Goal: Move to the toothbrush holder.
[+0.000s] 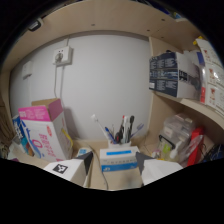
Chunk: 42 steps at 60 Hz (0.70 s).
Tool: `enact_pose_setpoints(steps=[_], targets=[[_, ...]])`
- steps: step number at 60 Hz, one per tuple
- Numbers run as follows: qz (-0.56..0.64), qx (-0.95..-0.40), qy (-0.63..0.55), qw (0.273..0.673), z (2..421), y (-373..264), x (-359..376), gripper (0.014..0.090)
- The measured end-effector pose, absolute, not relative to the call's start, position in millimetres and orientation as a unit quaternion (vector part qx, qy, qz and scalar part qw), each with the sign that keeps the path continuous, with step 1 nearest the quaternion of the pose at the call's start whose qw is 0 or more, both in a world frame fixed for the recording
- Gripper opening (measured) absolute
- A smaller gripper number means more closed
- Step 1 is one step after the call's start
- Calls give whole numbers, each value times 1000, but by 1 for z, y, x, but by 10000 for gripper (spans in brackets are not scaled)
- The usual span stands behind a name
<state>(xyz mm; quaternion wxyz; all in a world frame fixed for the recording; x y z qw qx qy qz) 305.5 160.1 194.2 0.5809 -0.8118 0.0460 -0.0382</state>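
The toothbrush holder (pixel 118 161) is a small white box with a blue stripe. Several toothbrushes and pen-like sticks (pixel 121 131) stand up out of it. It rests on a pale wooden surface close to the white back wall. My gripper (pixel 114 165) is open, and the holder stands between its two fingertips with a gap at each side. The left finger (pixel 75 169) carries a black-and-white marker tag. The right finger (pixel 152 169) shows as a pale block beside the holder.
A pink-and-white carton (pixel 44 131) stands left of the holder. To the right are clear plastic packets (pixel 181 140), and above them a shelf (pixel 192 104) with a dark blue box (pixel 167 74). A wall socket (pixel 62 56) with a cable sits high on the wall.
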Motion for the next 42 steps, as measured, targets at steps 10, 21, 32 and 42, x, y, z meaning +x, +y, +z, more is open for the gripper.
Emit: enact_pose_setpoints(steps=[10,21,32,42], targets=[[-29,-803,44,594,205,214,316,866],[-32,-801,47,596,206,255,329,864],[-33,-806,47,589,198,275,334,868],[-37,-809,50,585,193,281,340,868]])
